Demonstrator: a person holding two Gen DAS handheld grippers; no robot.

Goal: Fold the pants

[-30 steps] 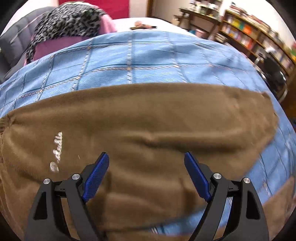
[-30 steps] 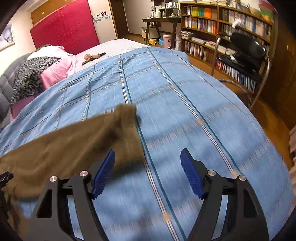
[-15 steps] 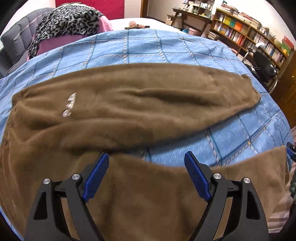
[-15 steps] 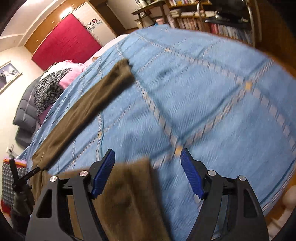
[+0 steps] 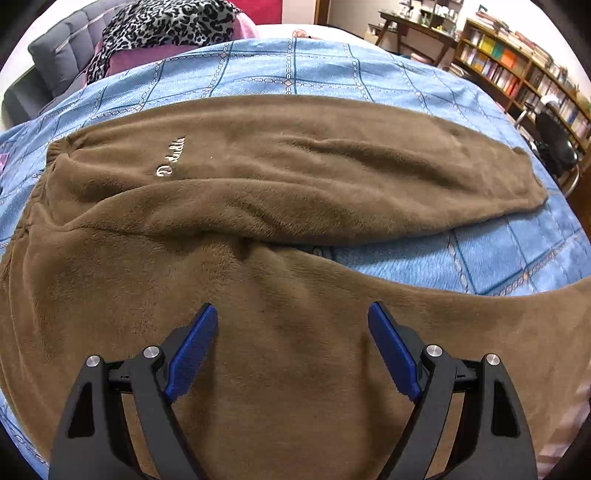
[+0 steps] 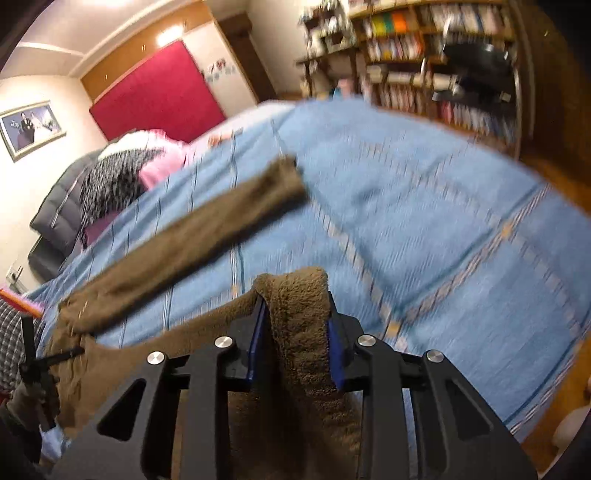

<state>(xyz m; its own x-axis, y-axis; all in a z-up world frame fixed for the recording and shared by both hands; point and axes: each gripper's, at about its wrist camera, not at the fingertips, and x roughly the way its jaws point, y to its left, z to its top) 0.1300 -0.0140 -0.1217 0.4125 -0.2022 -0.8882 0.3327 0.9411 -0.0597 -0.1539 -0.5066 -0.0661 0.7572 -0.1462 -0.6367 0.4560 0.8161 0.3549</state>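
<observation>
Brown fleece pants [image 5: 258,192] lie spread on a blue patterned bedspread [image 5: 295,70], waistband at the left, both legs running right, white lettering near the waist. My left gripper [image 5: 291,347] is open and empty, hovering over the near leg. My right gripper [image 6: 295,332] is shut on the cuff of the near leg [image 6: 299,314], with fleece bunched between the blue pads. The far leg [image 6: 207,236] lies flat across the bed in the right wrist view. The left gripper also shows small at the left edge there [image 6: 37,365].
A leopard-print and pink pile [image 5: 166,29] sits against a grey headboard at the bed's far end. Bookshelves [image 5: 517,62] and a black chair [image 5: 554,147] stand to the right of the bed. Wooden floor [image 6: 546,162] lies beyond the bed edge.
My right gripper has dropped to the near leg's cuff and closed on it. My left gripper has pulled back toward the near leg and stayed open.
</observation>
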